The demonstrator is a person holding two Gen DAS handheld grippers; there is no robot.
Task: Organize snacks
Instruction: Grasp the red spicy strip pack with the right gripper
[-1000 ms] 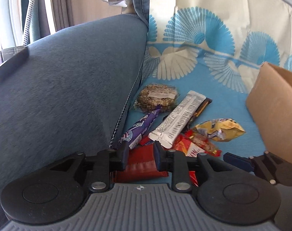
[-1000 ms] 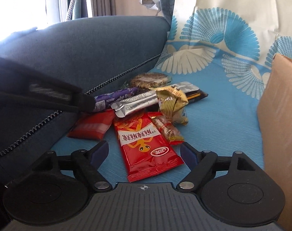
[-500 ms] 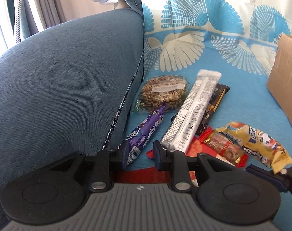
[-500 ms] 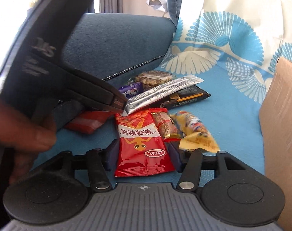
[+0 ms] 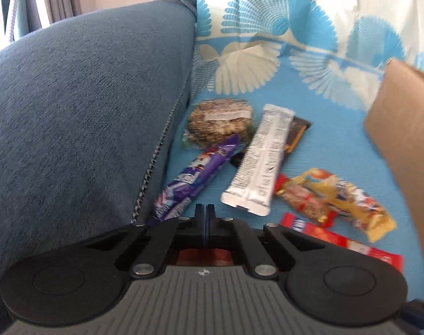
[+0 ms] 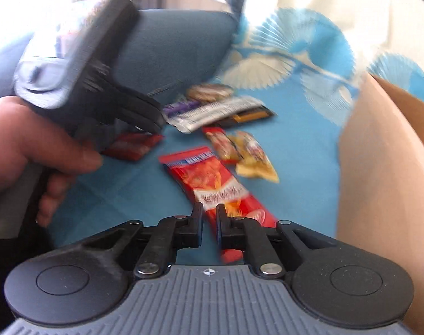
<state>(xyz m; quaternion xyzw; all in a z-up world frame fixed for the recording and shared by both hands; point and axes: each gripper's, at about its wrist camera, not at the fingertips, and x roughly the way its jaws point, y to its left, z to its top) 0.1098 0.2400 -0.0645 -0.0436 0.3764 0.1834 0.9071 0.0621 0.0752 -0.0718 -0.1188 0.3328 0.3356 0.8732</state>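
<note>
Snacks lie on the blue patterned cloth: a round cookie pack (image 5: 220,121), a purple bar (image 5: 195,176), a silver bar (image 5: 263,162) over a dark bar (image 5: 297,134), a clear red-ended packet (image 5: 304,201) and a yellow packet (image 5: 359,203). My right gripper (image 6: 209,215) is closing its jaws on the near end of the long red snack packet (image 6: 212,178), which shows between the fingers. My left gripper (image 5: 205,213) is closing, its tips meeting. The small red packet (image 6: 131,146) lies under its fingers; whether it is pinched I cannot tell.
A cardboard box (image 6: 379,181) stands at the right edge of the cloth. The blue sofa armrest (image 5: 86,111) rises close on the left of the snacks. A hand (image 6: 30,139) holds the left gripper's handle.
Both grippers' jaws have closed. The right gripper has moved in over the long red packet, which now lies askew. The left gripper has sunk over the small red packet.
</note>
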